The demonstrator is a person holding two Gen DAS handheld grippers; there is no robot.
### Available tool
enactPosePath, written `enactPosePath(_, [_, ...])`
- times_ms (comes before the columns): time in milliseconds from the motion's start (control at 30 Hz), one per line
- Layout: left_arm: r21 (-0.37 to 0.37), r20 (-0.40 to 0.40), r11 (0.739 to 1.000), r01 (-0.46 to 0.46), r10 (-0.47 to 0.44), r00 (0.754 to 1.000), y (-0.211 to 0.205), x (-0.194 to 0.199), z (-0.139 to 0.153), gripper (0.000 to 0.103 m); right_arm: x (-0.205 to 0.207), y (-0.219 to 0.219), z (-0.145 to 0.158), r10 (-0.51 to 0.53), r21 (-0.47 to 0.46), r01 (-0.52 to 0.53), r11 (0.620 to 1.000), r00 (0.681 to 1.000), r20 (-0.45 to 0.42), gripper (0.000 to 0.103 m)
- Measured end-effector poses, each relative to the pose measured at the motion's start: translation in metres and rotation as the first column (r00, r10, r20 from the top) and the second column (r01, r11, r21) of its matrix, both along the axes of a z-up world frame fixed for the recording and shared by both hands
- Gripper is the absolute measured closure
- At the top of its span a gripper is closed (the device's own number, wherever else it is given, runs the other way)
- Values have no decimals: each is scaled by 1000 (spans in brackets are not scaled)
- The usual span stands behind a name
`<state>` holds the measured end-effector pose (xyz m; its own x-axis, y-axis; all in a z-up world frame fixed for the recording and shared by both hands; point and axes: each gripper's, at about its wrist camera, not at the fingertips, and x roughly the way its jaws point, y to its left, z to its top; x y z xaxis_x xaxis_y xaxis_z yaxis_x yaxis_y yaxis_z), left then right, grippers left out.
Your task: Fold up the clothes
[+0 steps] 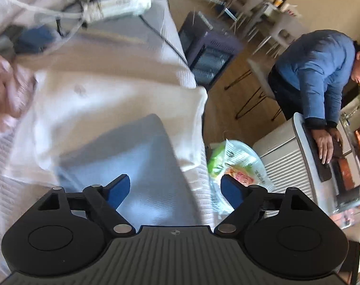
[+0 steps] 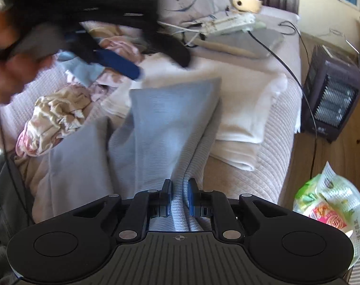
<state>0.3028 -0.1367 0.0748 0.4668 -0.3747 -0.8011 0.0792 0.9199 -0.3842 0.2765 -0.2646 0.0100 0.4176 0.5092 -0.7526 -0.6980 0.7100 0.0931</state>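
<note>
Blue-grey waffle-knit garment (image 2: 170,123) spread lengthwise over sofa (image 2: 277,166), pinched at its near end between closed fingers of right gripper (image 2: 180,197). Left gripper (image 1: 175,190) spread wide, gripping nothing, poised over the same cloth (image 1: 132,156). White folded towel (image 2: 246,118) at two o'clock beneath the garment. Crumpled clothes pile (image 2: 58,118) at ten o'clock. Dark heater (image 2: 331,99) on floor at three o'clock.
</note>
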Motion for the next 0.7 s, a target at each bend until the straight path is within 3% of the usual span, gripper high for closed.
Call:
enactPosePath(133, [45,-64,999,23,-20,998,-28,25,-14,21,-3,4,1,3,22,-3,1000,1000,6,89])
enactPosePath(267, [171,-82,985,25,-11,997,-53,45,-29,21,-3,3,-1,4,45,-4,999,1000,4,89])
enactPosePath(367, [250,-89,968,27,-4,996,-59,54,-39,26,-4,0,-2,-1,64,1,998,1000,-4,89])
enactPosePath(567, [323,-131,946,25,19,991,-58,63,-54,39,-6,-4,-1,6,120,-4,993,1000,-14,89])
enactPosePath(600, [327,-134,945,27,18,991,-58,64,-56,42,-7,-4,-1,7,126,-6,992,1000,-10,89])
enactPosePath(667, [329,-126,944,32,10,992,-58,64,-54,59,-10,-3,0,6,125,-5,992,1000,-4,89])
enactPosePath(700, [322,-118,946,36,2,993,-57,62,-53,72,-11,-3,0,5,124,-4,992,1000,-2,89])
